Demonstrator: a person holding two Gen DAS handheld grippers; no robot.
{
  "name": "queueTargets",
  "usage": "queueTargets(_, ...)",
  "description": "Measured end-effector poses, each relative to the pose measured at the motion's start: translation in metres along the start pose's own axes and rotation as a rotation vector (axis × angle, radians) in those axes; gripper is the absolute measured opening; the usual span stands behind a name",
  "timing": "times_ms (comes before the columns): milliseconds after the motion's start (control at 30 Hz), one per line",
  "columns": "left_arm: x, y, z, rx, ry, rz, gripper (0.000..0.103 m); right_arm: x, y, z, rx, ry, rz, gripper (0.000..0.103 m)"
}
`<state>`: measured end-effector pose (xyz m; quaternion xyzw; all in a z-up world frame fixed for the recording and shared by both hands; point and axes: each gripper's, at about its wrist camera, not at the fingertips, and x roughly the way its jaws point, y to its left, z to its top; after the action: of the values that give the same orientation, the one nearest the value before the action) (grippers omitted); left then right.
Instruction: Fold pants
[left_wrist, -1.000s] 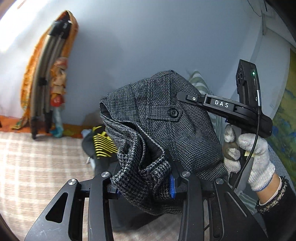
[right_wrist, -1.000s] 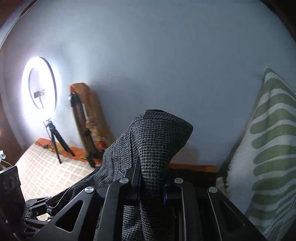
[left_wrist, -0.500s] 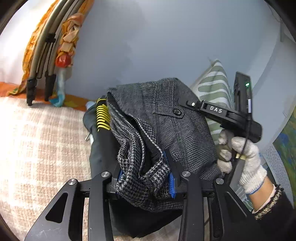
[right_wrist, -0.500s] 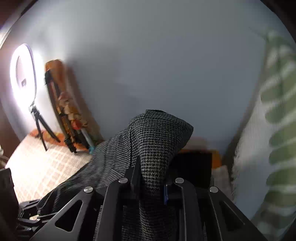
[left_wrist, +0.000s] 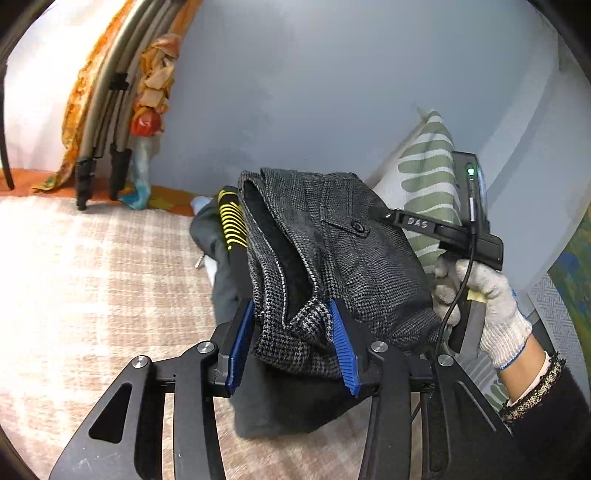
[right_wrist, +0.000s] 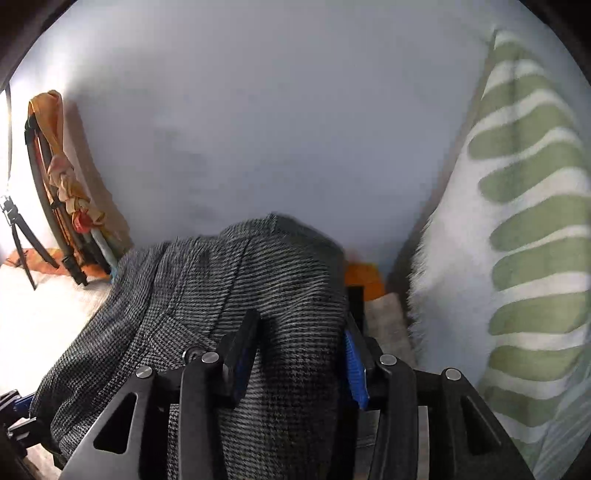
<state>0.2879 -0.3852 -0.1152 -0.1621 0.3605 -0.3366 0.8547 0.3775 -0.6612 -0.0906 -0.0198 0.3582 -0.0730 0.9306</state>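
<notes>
The grey houndstooth pants (left_wrist: 351, 258) are bunched into a folded bundle resting on a dark garment (left_wrist: 229, 280) on the bed. My left gripper (left_wrist: 291, 343) holds the near waistband fold between its blue pads, and its jaws are opening slightly. A gloved hand (left_wrist: 487, 299) holds the other tool at the bundle's right side. In the right wrist view my right gripper (right_wrist: 299, 339) has its jaws opening wide. A hump of the pants (right_wrist: 280, 288) still lies between them, loose from the blue pad (right_wrist: 354, 369).
A green-and-white striped pillow (right_wrist: 532, 258) leans against the wall right of the pants. The dark garment has yellow stripes (left_wrist: 231, 225). A plaid bed cover (left_wrist: 92, 280) spreads to the left. Folded poles wrapped in orange cloth (left_wrist: 110, 110) lean on the wall.
Both grippers have sunk with the pants toward the bed. The right jaws, shut tight on the fabric before, have spread apart. The left pads show more blue.
</notes>
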Motion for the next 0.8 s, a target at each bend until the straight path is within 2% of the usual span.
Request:
queueTargets(100,-0.005,0.004,-0.001,0.017,0.001,0.006,0.041,-0.02,0.004,0.003,-0.002,-0.067,-0.042,0.043)
queueTargets(233,-0.013,0.004,-0.002,0.056,0.014,0.016,0.039,-0.041,0.014,0.007,-0.013,-0.162,0.012,0.043)
queueTargets(300,-0.022,0.002,-0.003,0.097,0.015,0.022,0.039,-0.04,0.019,0.011,-0.017,-0.16,0.046,0.043)
queueTargets(367,-0.031,0.0,-0.001,0.156,0.013,0.044,0.039,-0.037,0.027,0.014,-0.026,-0.141,0.034,0.043)
queueTargets(433,-0.045,0.0,0.0,0.208,0.001,0.07,0.042,-0.042,0.033,0.012,-0.027,-0.147,0.039,0.043)
queueTargets(500,-0.059,0.001,0.003,0.236,-0.009,0.081,0.052,-0.049,0.036,0.009,-0.01,-0.154,0.054,0.046)
queueTargets(533,-0.066,0.001,0.005,0.246,-0.012,0.084,0.054,-0.055,0.037,0.007,0.007,-0.155,0.066,0.046)
queueTargets(633,-0.085,0.003,0.009,0.259,-0.014,0.092,0.057,-0.065,0.036,-0.003,0.028,-0.146,0.08,0.054)
queueTargets(700,-0.098,0.003,0.011,0.26,-0.014,0.095,0.066,-0.079,0.041,-0.01,0.034,-0.146,0.069,0.058)
queueTargets(800,-0.117,-0.001,0.013,0.273,-0.028,0.096,0.067,-0.1,0.048,-0.019,0.066,-0.142,0.076,0.065)
